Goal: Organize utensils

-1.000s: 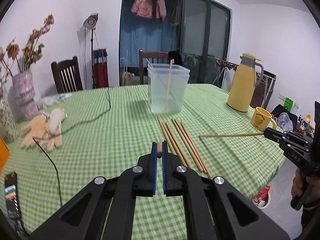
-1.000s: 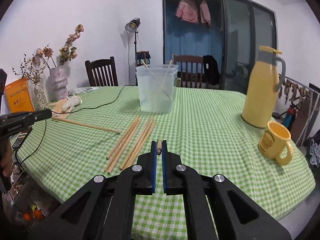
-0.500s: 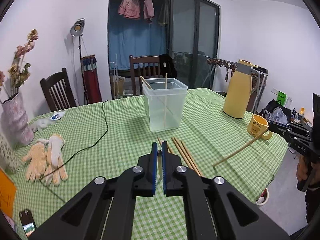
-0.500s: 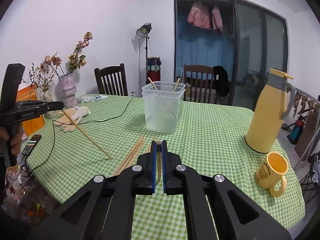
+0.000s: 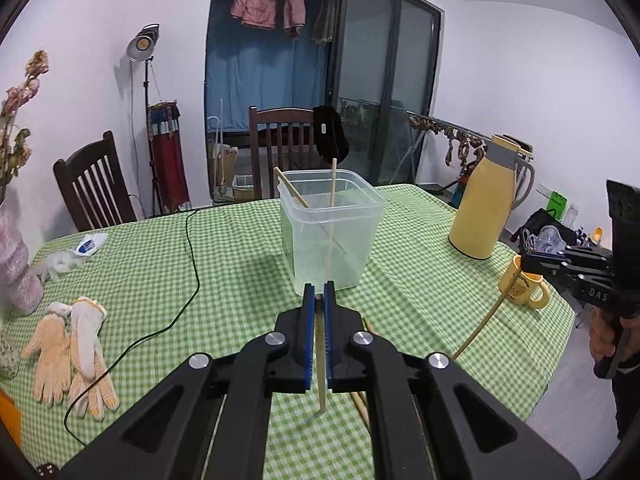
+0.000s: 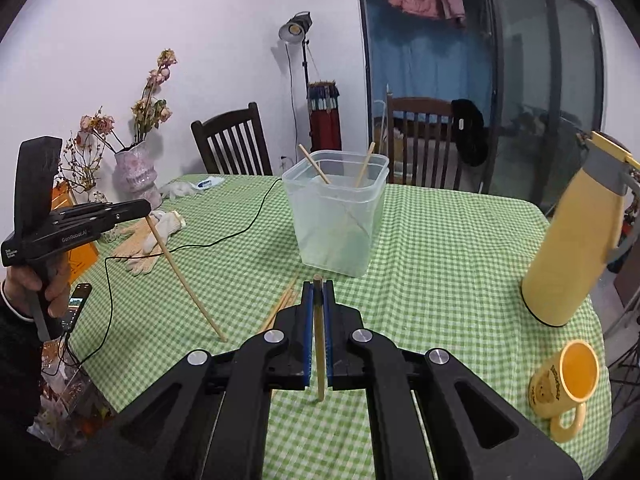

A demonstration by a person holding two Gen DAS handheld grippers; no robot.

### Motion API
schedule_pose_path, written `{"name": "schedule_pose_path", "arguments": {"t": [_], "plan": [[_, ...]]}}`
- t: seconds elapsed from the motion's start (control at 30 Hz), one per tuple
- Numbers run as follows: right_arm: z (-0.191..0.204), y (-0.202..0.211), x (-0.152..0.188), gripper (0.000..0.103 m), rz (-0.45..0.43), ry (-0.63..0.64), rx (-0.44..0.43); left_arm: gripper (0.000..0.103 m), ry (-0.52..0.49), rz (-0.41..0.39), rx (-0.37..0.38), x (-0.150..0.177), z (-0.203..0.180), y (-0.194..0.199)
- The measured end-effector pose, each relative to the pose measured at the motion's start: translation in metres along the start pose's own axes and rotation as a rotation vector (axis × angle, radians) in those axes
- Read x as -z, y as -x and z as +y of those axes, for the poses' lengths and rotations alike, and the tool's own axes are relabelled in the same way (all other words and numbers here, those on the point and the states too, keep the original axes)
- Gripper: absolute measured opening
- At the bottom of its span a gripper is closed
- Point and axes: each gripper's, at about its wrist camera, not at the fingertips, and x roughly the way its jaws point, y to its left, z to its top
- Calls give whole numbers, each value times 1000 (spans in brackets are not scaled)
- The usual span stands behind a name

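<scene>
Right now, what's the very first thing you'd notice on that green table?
Probably the two black grippers, left gripper and right gripper, each pinching a wooden chopstick that hangs down over the green checked tablecloth. In the middle stands a clear plastic tub with two chopsticks already leaning inside, and a tall yellow jug waits at the right.

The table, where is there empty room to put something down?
Bare green cloth lies between the clear tub and the yellow flask, and between the black cable and the tub. It is crowded by the gloves and where loose chopsticks lie in front of the tub.
</scene>
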Motion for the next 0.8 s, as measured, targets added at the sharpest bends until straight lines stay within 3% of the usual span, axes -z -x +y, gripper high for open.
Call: {"name": "schedule_pose_path", "arguments": {"t": [0.23, 0.43, 0.8], "plan": [[-4, -10, -10, 5, 31, -8, -32, 1, 34, 6, 22, -2, 13, -5], [-12, -9, -28, 5, 7, -23, -33, 1, 41, -36, 50, -23, 16, 2], [-27, 14, -113, 5, -159, 15, 19, 1, 58, -206, 116, -129, 13, 8]]}}
